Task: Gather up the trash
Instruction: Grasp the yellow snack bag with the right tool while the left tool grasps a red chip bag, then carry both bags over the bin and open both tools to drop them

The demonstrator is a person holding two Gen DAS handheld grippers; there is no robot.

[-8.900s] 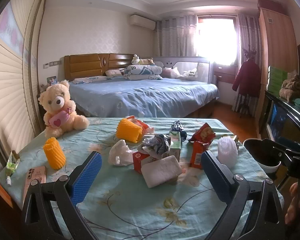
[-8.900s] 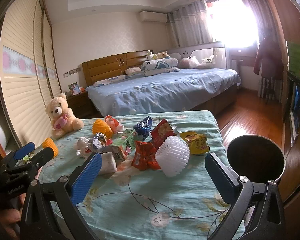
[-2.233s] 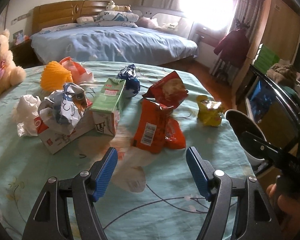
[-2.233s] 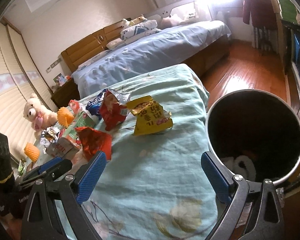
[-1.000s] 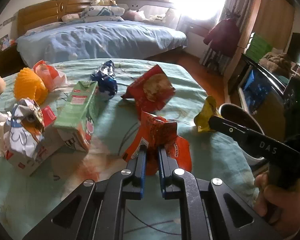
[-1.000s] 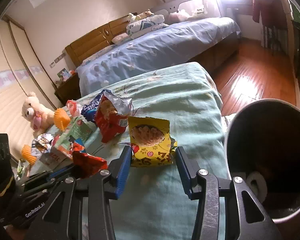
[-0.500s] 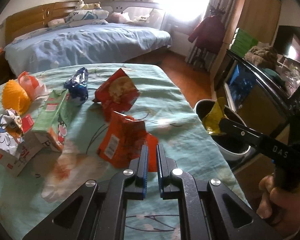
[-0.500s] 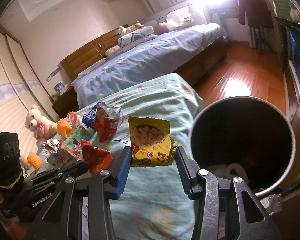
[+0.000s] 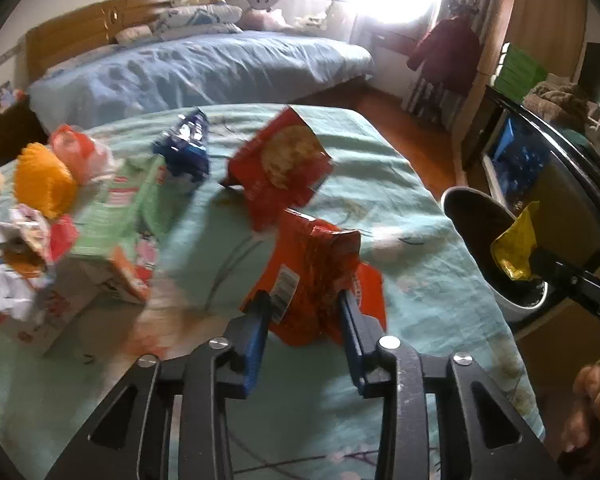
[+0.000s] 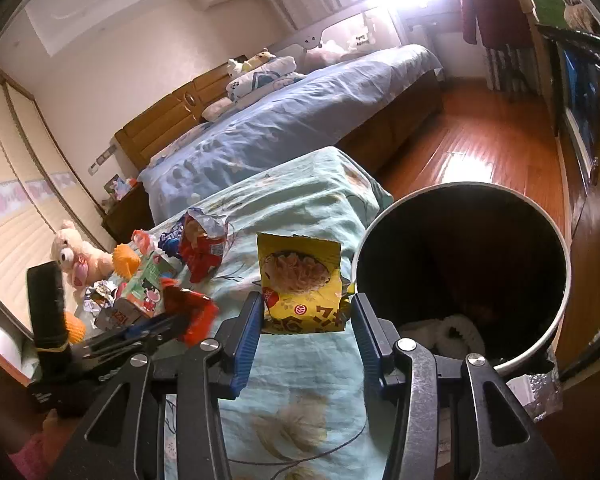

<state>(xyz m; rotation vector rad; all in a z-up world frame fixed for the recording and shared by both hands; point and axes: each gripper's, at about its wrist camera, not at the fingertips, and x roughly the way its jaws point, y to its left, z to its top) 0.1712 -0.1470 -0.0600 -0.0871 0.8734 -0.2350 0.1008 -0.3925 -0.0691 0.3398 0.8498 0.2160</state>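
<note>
A crumpled orange-red snack wrapper (image 9: 312,276) stands between the blue pads of my left gripper (image 9: 304,312), low over the teal tablecloth (image 9: 412,280). The jaws are opening, but the wrapper still fills the gap and touches both pads. My right gripper (image 10: 306,312) is shut on a yellow snack packet (image 10: 300,284) held upright, just left of the round dark bin (image 10: 556,236). White trash lies at the bin's bottom. In the left wrist view the yellow packet (image 9: 516,248) hangs over the bin's rim (image 9: 460,196).
On the table lie a red chip bag (image 9: 284,168), a blue wrapper (image 9: 188,148), a green carton (image 9: 116,216), an orange foam net (image 9: 44,184) and crumpled paper (image 9: 12,248). A teddy bear (image 10: 80,256) sits at the far end. A bed stands behind; a TV cabinet (image 9: 540,160) is on the right.
The left jaws have gone from pinched tight to a wider gap with the orange-red wrapper still between them. The right gripper carried the yellow packet from over the table to the bin's edge.
</note>
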